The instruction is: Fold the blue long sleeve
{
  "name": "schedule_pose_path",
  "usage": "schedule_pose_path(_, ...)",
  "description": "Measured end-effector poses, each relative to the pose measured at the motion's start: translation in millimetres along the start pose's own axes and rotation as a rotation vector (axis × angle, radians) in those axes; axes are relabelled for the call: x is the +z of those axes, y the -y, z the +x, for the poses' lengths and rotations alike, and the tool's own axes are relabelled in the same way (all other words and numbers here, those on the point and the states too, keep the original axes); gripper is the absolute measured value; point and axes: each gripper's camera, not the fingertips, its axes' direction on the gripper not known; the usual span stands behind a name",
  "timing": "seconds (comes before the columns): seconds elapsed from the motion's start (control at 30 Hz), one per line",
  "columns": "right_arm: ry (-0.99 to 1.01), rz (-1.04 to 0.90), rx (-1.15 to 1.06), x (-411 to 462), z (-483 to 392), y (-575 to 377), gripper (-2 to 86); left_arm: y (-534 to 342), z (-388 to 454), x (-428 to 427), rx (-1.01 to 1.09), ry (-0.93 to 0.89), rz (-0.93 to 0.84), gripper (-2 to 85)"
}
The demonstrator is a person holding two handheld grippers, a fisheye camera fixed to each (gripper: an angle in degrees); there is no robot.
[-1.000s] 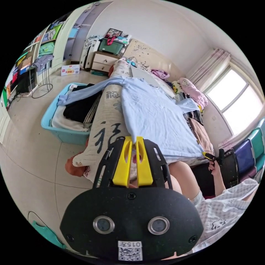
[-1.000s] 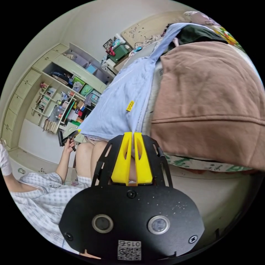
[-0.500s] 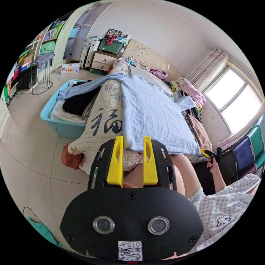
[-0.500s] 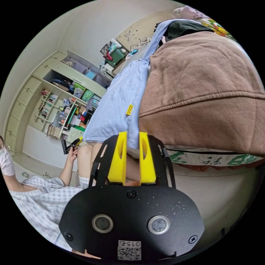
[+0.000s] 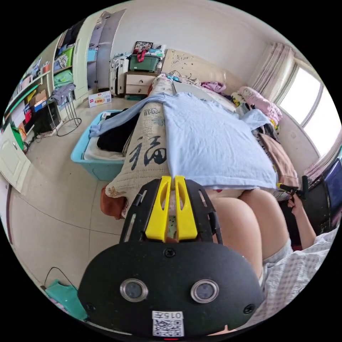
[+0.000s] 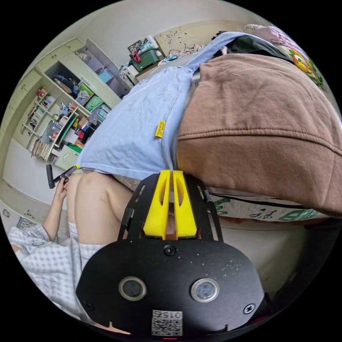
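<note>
Both yellow-jawed grippers, left [image 5: 171, 180] and right [image 6: 169, 174], have closed again at the hem of the light-blue cotton long sleeve [image 5: 210, 142]; whether they pinch it cannot be determined.

The brown garment [image 6: 263, 131] hides the blue long sleeve's [image 6: 135, 124] right side.

Your blue long sleeve [image 5: 210, 142] is spread flat on the bed, hem toward you and overhanging the near edge above your knees. One sleeve [image 5: 117, 115] trails off the bed's side over the teal bin; the other lies bunched at the far side. Small yellow tag [image 6: 160, 129] on the side seam.
</note>
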Motion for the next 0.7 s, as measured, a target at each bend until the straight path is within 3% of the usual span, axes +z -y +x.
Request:
schedule_pose_path(0.3,-0.003,0.035,-0.011,-9.9,10.0,5.3,1.1,-7.0,33.5,22.3,0.025,0.058,-0.017,0.8)
schedule_pose_path(0.5,0.242,-0.049,-0.022,-40.9,49.1,22.1,4.5,5.9,41.0,8.8,-0.04,0.038,-0.047,3.5)
schedule_pose_path(0.6,0.289,0.058,-0.048,-94.9,72.7,34.2,4.1,29.8,74.3,-19.4,0.029,0.059,0.09,5.1)
schedule_pose_path(0.7,0.179,0.257,-0.018,-158.5,95.7,72.2,4.7,80.3,141.3,-17.7,0.196,-0.064,0.186,5.3)
